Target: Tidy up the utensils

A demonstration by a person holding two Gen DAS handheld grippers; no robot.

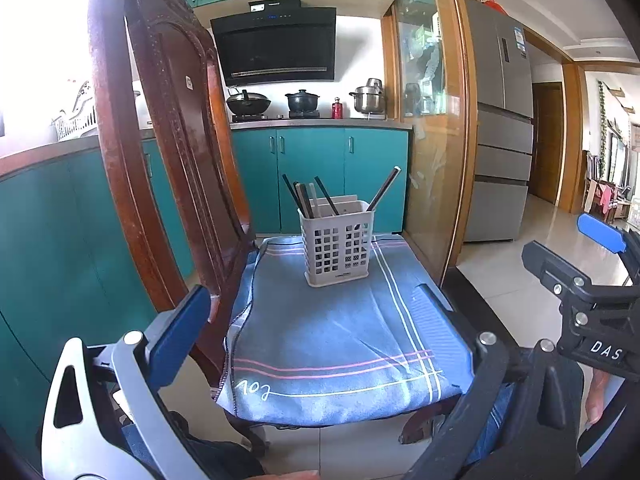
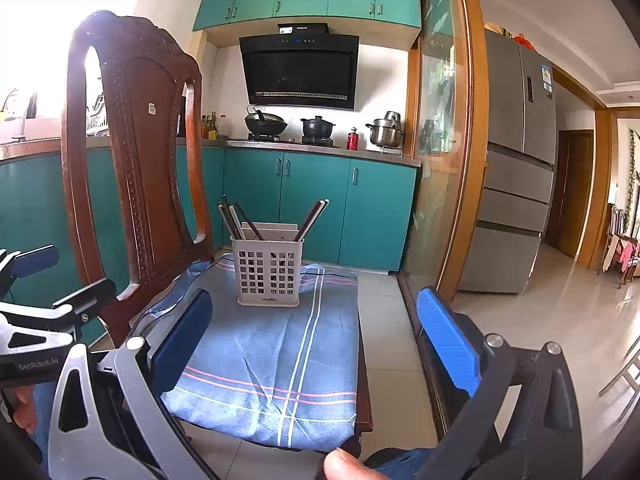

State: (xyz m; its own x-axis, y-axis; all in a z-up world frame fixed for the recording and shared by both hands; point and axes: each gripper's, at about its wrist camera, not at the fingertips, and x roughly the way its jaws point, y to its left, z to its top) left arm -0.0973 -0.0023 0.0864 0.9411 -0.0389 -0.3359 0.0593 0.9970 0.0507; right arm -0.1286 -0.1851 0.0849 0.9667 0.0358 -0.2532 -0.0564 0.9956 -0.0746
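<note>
A white perforated utensil holder (image 1: 337, 242) (image 2: 268, 273) stands upright at the far end of a blue striped cloth (image 1: 332, 340) (image 2: 264, 360) on a wooden chair seat. Several dark chopsticks (image 1: 306, 196) (image 2: 236, 218) stick out of it, leaning left and right. My left gripper (image 1: 316, 328) is open and empty, held back over the near edge of the cloth. My right gripper (image 2: 320, 336) is open and empty, also short of the holder. The right gripper (image 1: 592, 280) shows at the right of the left wrist view; the left gripper (image 2: 36, 280) shows at the left of the right wrist view.
The carved wooden chair back (image 1: 160, 128) (image 2: 136, 152) rises at the left of the seat. Teal cabinets (image 2: 316, 204) and a stove with pots (image 2: 316, 128) stand behind. A glass sliding door (image 2: 440, 160) and a fridge (image 2: 516, 168) are at the right, above tiled floor.
</note>
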